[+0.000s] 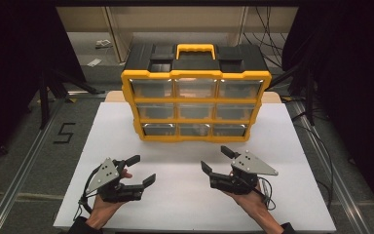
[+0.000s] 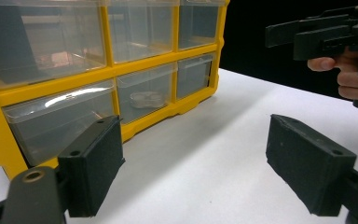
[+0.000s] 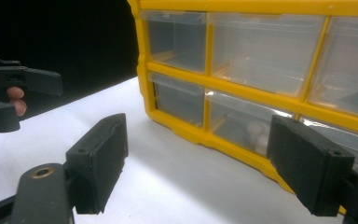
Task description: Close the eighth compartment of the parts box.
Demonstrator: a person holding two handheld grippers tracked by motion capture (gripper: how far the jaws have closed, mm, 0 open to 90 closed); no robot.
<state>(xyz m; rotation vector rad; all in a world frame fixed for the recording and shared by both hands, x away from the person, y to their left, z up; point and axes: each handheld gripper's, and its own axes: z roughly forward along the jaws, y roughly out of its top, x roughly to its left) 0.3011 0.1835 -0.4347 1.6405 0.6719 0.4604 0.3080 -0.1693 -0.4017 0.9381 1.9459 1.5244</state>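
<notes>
A yellow and black drawer organizer (image 1: 195,105) with a yellow handle and clear drawers in three rows stands at the back of the white table (image 1: 185,195). Its bottom middle drawer (image 2: 145,99) holds a small pale round item (image 3: 258,135). My left gripper (image 1: 142,168) is held near the front left of the table, jaws open and empty (image 2: 196,163). My right gripper (image 1: 214,158) sits front right, also open with nothing between its pads (image 3: 200,168). Both point toward the organizer and stand apart from it. Each gripper view catches the other gripper (image 2: 307,37) (image 3: 9,88) off to the side.
Dark curtains flank the table on both sides. A floor mark shaped like a 5 (image 1: 64,132) lies left of the table, with stand legs (image 1: 48,92) behind it. Cables (image 1: 316,141) run along the right edge. White tabletop stretches between the grippers and the organizer.
</notes>
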